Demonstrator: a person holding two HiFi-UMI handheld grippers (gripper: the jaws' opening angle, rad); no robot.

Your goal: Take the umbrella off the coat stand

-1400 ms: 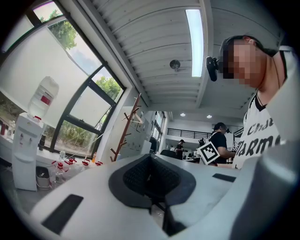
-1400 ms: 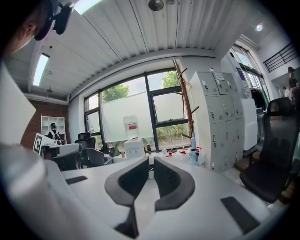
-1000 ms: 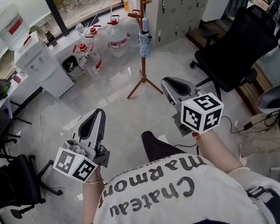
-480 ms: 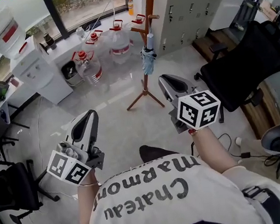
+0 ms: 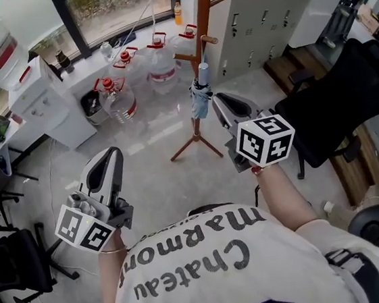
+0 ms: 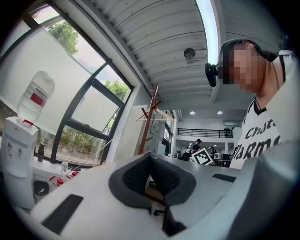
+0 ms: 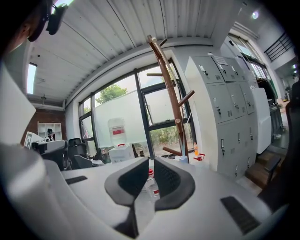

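Note:
A wooden coat stand (image 5: 204, 37) rises from the tiled floor ahead of me. On one of its pegs hangs a folded blue-grey umbrella (image 5: 200, 93), pointing down. My right gripper (image 5: 223, 104) is shut and empty, its tips just right of the umbrella and apart from it. Lower left, well short of the stand, my left gripper (image 5: 109, 162) is held shut with nothing in it. In the left gripper view the stand (image 6: 149, 117) shows above the closed jaws (image 6: 150, 161). The right gripper view has the stand (image 7: 169, 89) close above its jaws (image 7: 151, 165); the umbrella is hidden there.
Several big water jugs (image 5: 157, 61) stand behind the coat stand under the window. A white water dispenser (image 5: 38, 103) is at the left, grey lockers (image 5: 262, 13) at the back right. A black office chair (image 5: 336, 97) is close on the right, another (image 5: 12, 263) at the left.
The person has walked towards the coat stand. Stand and umbrella are now nearer and larger, and the right gripper has come up beside the umbrella. Both grippers stayed shut.

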